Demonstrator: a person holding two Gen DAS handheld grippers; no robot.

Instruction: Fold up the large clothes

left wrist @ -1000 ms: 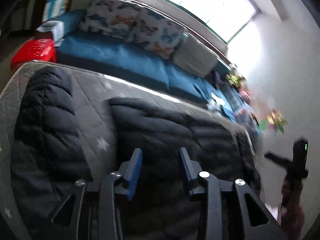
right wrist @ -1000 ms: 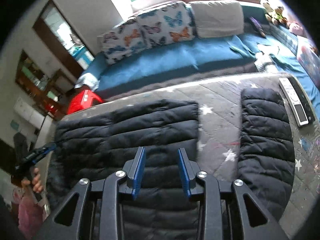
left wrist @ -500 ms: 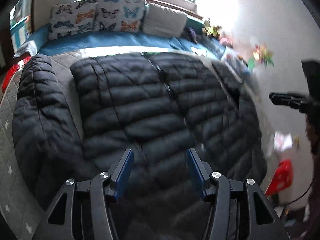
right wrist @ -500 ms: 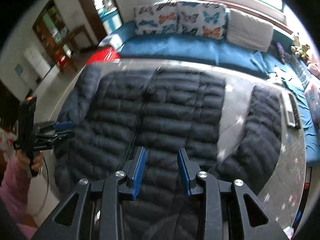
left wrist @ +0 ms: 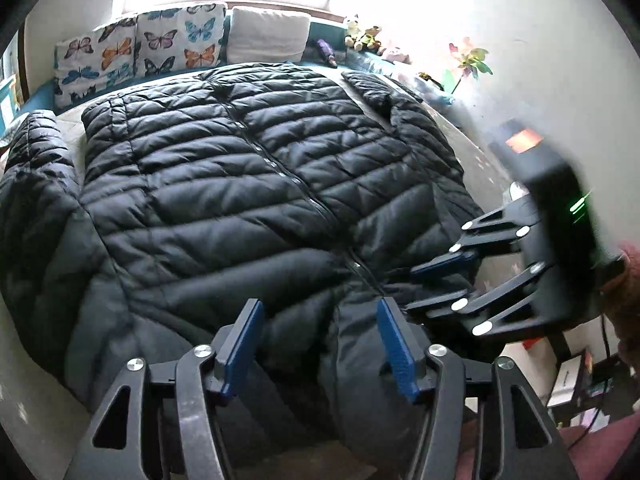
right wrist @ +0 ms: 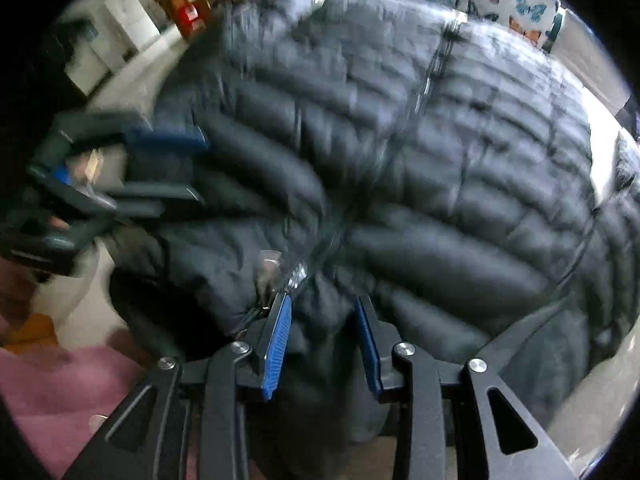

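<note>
L wrist view: black puffer jacket (left wrist: 256, 168) lies front-up, zip closed, spread over mattress (left wrist: 472, 148); both sleeves out to the sides. Left gripper (left wrist: 320, 344) over the near hem, jaws wide apart, nothing held. Right gripper (left wrist: 444, 276) comes in from the side, jaws apart, at hem near the zip.

R wrist view: heavy blur. Right gripper (right wrist: 324, 340) jaws apart, hem fabric bunched between them, not clamped as far as I can tell. Left gripper (right wrist: 160, 168) seen at the edge.

Risks: slick puffy fill → jaws may pinch only the outer shell and slip; the 2 grippers close together at hem → possible clash; uneven grab → skewed fold.
</note>
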